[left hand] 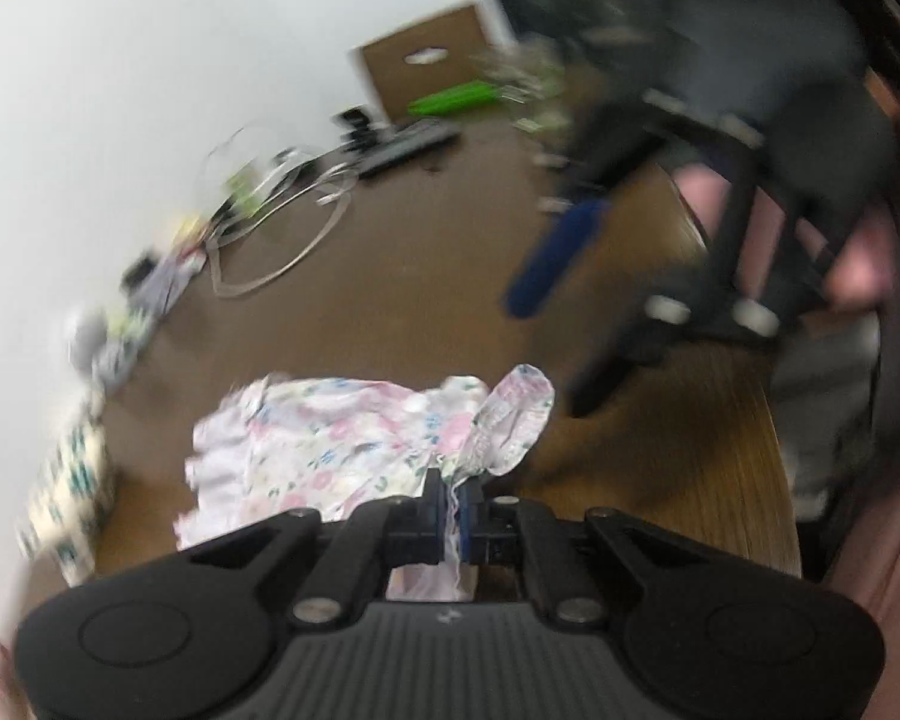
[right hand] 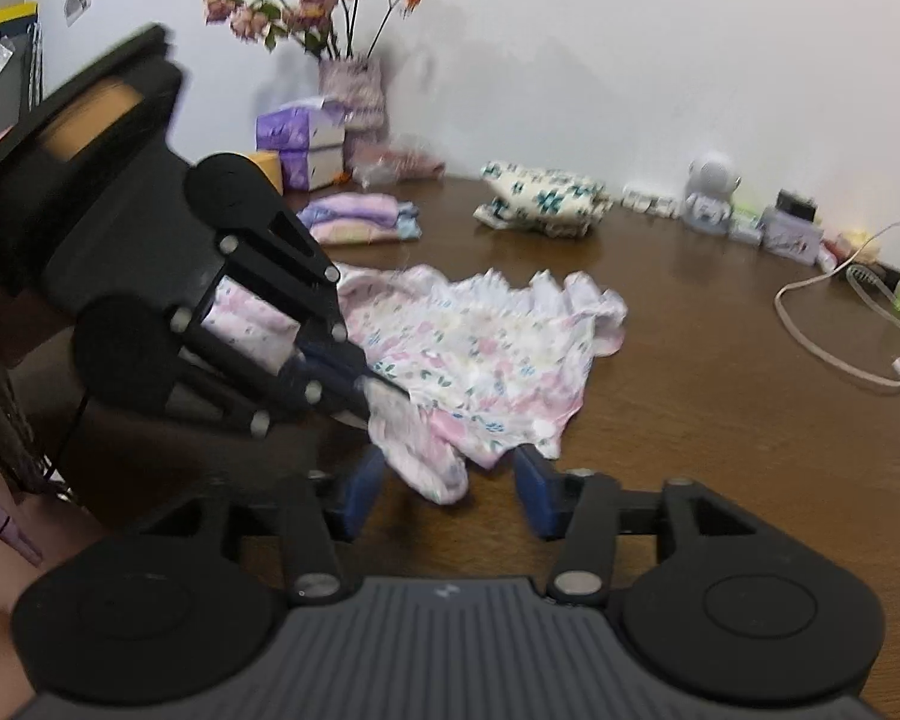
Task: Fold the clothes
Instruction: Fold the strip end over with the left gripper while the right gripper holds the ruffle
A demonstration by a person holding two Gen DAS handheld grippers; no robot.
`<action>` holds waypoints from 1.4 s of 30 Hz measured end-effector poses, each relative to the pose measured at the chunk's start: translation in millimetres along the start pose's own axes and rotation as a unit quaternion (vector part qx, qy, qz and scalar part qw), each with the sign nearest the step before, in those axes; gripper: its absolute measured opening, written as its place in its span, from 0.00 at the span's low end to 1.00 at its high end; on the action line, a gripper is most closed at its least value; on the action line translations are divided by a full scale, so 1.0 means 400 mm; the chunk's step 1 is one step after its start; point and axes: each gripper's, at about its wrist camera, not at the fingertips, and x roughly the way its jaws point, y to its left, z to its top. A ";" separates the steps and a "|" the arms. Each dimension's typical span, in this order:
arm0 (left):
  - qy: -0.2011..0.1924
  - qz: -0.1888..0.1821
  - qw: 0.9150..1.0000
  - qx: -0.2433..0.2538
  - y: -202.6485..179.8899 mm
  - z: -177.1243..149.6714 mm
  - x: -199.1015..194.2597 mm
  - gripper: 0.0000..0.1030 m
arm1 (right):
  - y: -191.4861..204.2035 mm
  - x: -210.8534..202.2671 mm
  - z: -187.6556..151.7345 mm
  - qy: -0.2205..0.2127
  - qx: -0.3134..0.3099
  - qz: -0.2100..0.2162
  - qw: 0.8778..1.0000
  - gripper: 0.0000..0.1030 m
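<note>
A white garment with a pink and blue flower print [right hand: 480,348] lies crumpled on the brown wooden table [right hand: 720,432]. My left gripper [left hand: 450,495] is shut on its near edge, and cloth shows pinched between the blue pads. In the right wrist view the left gripper [right hand: 363,396] reaches in from the upper left, holding that edge slightly raised. My right gripper [right hand: 447,498] is open just in front of the garment. A hanging fold of the cloth sits between its blue pads [right hand: 537,498] without being pressed. The left wrist view is blurred.
At the back near the wall stand a stack of folded pastel clothes [right hand: 360,219], a folded cream cloth with teal flowers [right hand: 540,201], tissue boxes [right hand: 300,144] and a vase of flowers [right hand: 354,90]. A white figurine [right hand: 711,192] and a cable [right hand: 840,354] lie to the right.
</note>
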 end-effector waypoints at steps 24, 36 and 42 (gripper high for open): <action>-0.064 -0.126 0.932 -0.333 0.256 -0.102 -0.009 0.25 | -0.075 0.098 0.137 -0.017 0.013 0.067 0.998 0.06; -0.082 -0.131 0.924 -0.350 0.259 -0.103 0.011 0.06 | -0.158 0.111 0.148 -0.020 0.108 0.084 0.990 0.25; -0.090 -0.133 0.906 -0.391 0.288 -0.134 0.000 0.06 | -0.134 0.080 0.092 -0.006 0.085 0.042 0.995 0.32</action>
